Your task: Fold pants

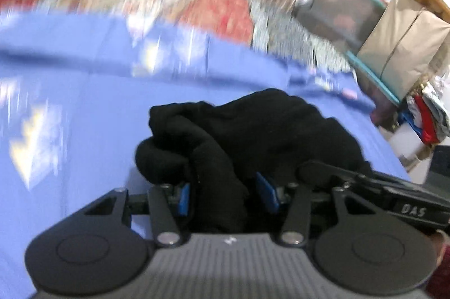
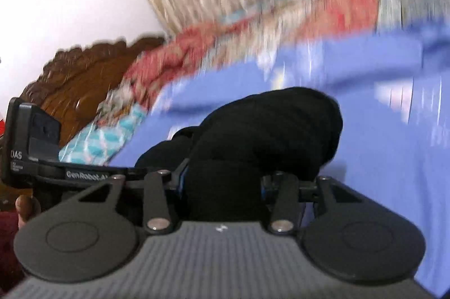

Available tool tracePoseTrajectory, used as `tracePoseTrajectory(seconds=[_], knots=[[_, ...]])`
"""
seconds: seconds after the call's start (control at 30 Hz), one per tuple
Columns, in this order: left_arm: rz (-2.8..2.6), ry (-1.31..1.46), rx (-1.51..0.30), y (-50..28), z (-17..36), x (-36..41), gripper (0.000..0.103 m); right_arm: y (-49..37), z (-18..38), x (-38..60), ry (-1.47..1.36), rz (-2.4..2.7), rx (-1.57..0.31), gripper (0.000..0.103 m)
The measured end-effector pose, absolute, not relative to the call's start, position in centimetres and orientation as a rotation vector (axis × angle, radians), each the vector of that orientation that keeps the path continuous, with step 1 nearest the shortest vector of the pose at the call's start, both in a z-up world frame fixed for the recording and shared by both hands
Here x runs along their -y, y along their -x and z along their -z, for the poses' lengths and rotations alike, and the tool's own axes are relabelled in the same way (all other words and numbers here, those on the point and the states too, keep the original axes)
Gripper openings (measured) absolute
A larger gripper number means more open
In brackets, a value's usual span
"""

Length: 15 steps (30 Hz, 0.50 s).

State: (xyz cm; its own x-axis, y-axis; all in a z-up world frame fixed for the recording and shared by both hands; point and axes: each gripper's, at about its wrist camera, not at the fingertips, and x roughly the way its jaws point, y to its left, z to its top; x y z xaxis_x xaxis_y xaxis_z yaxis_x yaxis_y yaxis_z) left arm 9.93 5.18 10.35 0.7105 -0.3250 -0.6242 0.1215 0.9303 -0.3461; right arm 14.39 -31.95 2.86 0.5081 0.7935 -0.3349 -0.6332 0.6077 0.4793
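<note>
left wrist: left gripper point(image 1: 225, 193) clamped on a fold of the black pants point(image 1: 253, 130), rest bunched just ahead on the blue bedsheet point(image 1: 70, 79) | right wrist: right gripper point(image 2: 222, 183) clamped on the pants point(image 2: 267, 130), bundle mounded ahead, sheet point(image 2: 393, 158) beyond

Black pants point(image 1: 253, 135) on blue bedsheet point(image 1: 84, 130); red-patterned blanket point(image 2: 174, 57).

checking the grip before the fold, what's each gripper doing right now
left gripper: closed on the black pants
right gripper: closed on the black pants too
</note>
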Motion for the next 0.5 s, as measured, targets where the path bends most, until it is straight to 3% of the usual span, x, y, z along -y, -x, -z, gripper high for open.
tracePoseTrajectory(seconds=[0.23, 0.4, 0.5], knots=[[0.184, 0.259, -0.684, -22.2, -8.6, -4.4, 0.046, -22.4, -2.8, 30.2, -0.218, -0.698, -0.435, 0.046], [0.09, 0.246, -0.809, -26.7, -2.6, -4.2, 0.045, -27.8, 2.2, 28.7, -0.178, -0.604, -0.608, 0.047], [0.058, 0.161, -0.812, -26.1, -0.6, -3.1, 0.049, -28.7, 3.9, 29.7, -0.233, -0.569, -0.662, 0.056]])
